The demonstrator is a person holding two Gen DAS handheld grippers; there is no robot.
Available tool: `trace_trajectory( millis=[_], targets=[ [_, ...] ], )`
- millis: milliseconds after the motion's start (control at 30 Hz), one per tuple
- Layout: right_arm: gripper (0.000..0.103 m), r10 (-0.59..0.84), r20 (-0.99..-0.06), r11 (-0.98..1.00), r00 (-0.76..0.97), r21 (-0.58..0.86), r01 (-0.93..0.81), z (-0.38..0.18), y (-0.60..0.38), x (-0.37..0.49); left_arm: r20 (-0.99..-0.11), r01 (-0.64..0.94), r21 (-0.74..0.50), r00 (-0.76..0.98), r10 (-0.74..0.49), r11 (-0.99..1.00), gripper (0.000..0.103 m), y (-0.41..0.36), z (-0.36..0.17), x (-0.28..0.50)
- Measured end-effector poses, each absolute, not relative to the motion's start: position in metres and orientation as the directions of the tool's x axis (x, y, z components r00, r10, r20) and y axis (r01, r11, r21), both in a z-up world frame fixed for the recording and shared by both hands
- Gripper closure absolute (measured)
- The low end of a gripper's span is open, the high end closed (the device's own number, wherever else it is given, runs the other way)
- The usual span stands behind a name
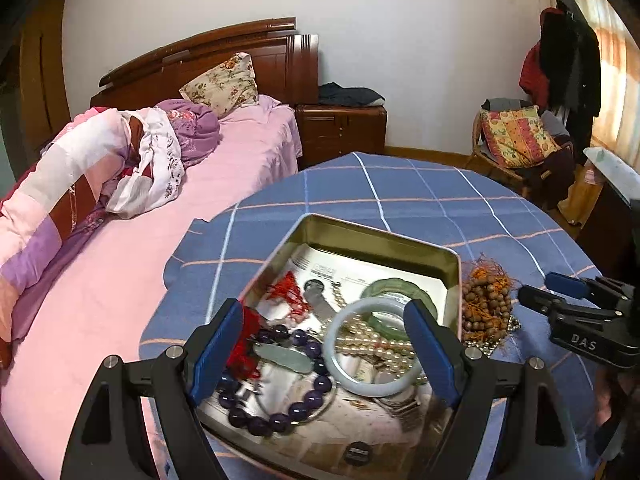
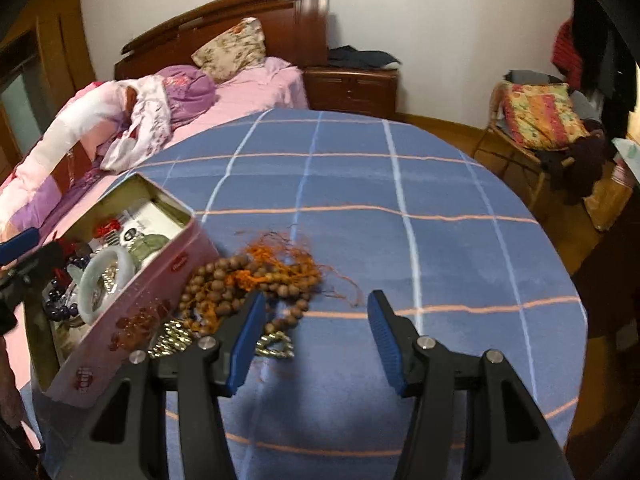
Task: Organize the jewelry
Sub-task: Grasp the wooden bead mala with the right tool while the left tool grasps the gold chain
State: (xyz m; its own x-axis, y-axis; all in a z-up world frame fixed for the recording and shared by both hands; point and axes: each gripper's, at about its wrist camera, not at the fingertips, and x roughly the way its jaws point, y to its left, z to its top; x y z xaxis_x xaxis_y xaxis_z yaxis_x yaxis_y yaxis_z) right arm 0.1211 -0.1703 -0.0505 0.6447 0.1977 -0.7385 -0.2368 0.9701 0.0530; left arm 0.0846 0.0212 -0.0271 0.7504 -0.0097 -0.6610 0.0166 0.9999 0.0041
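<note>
An open metal tin (image 1: 400, 245) sits on the blue checked table. It holds a pale jade bangle (image 1: 352, 384), a green bangle (image 1: 384, 286), a purple bead bracelet (image 1: 298, 410), pearl strands (image 1: 368, 340) and red tassels (image 1: 288, 290). My left gripper (image 1: 324, 312) is open and hovers over the tin, empty. Brown wooden prayer beads with orange string (image 2: 248, 280) lie on the cloth beside the pink tin (image 2: 160, 304), over a gold chain (image 2: 276, 346). My right gripper (image 2: 316, 300) is open and empty, just right of the beads; it shows in the left wrist view (image 1: 536, 288).
The round table's blue cloth (image 2: 400, 184) stretches back and right. A bed with pink sheets (image 1: 160, 216) is at left, a wooden nightstand (image 1: 340, 128) behind, and a chair with a patterned cushion (image 1: 516, 136) at right.
</note>
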Motion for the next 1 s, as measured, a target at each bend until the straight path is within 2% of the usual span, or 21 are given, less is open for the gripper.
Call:
trace_trajectory(
  millis=[233,300,333,400,433,700,767,833,1000],
  targets=[
    [0.047,0.291,-0.757,0.935,0.585,0.096,-0.341,-0.058,-0.140,0.123,-0.677,0.024,-0.002,0.735,-0.019,1.000,0.021,0.012,-0.030,0.086],
    [0.070,0.256,-0.773,0.943,0.581,0.066,-0.328,-0.067,-0.137,0.125,-0.676,0.044,-0.014,0.736,-0.042,0.999,0.021,0.009,-0.029,0.084],
    [0.078,0.251,-0.772,0.946,0.584,0.069,-0.316,-0.070,-0.139,0.125,-0.674,0.058,-0.021,0.736,-0.057,0.998,0.021,0.006,-0.028,0.083],
    [0.083,0.264,-0.759,0.948,0.595,0.091,-0.305,-0.067,-0.146,0.123,-0.666,0.084,-0.024,0.742,-0.079,0.996,0.021,0.001,-0.025,0.079],
    [0.091,0.247,-0.741,0.955,0.625,0.078,-0.286,-0.061,-0.153,0.118,-0.662,0.097,-0.022,0.744,-0.087,0.995,0.021,-0.003,-0.024,0.077],
    [0.092,0.152,-0.677,0.986,0.720,0.050,-0.161,-0.033,-0.203,0.108,-0.648,0.215,0.021,0.746,-0.150,0.976,0.021,-0.047,-0.021,0.069],
    [0.091,0.145,-0.667,0.989,0.731,0.069,-0.132,-0.032,-0.214,0.105,-0.645,0.244,0.039,0.747,-0.162,0.969,0.026,-0.059,-0.021,0.066],
    [0.091,0.135,-0.659,0.991,0.740,0.078,-0.112,-0.030,-0.222,0.101,-0.659,0.287,0.046,0.728,-0.186,0.957,0.042,-0.073,-0.024,0.067],
    [0.091,0.137,-0.657,0.990,0.741,0.102,-0.092,-0.033,-0.228,0.099,-0.704,0.368,0.075,0.677,-0.212,0.927,0.044,-0.105,-0.042,0.071]
  ],
)
